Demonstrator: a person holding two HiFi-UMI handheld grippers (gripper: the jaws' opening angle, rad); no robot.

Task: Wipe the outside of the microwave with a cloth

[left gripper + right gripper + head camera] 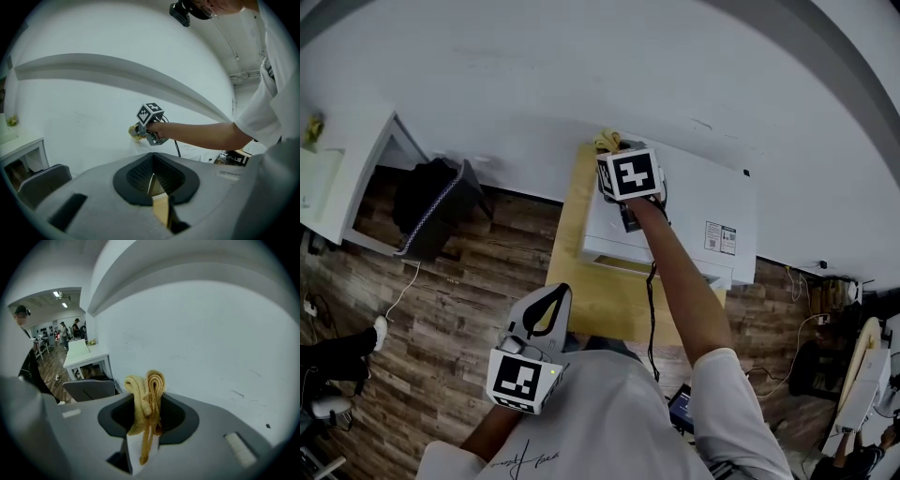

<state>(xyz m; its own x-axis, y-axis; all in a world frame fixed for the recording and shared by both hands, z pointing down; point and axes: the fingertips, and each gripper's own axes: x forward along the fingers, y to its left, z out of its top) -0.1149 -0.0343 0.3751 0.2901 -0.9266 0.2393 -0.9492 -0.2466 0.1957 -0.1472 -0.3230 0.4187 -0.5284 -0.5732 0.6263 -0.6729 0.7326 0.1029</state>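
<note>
Over at the far left a dark chair (436, 206) stands on the plank floor, well apart from the job. Nearer the middle the left claw (555, 292) hangs low by the front left corner of the wooden worktop (602, 302), its jaws drawn together on nothing. Further right the white microwave (698, 187) sits on that worktop against the wall. The right claw (614, 155) reaches over its rear left top corner, clamped tight on a bunched yellow cloth (149, 390) that sticks out past the jaw tips toward the wall. Whether the cloth presses on the casing I cannot tell. By my reading the wiping is at the top back edge, and no face looks visibly finished, so the top, sides and door probably remain
</note>
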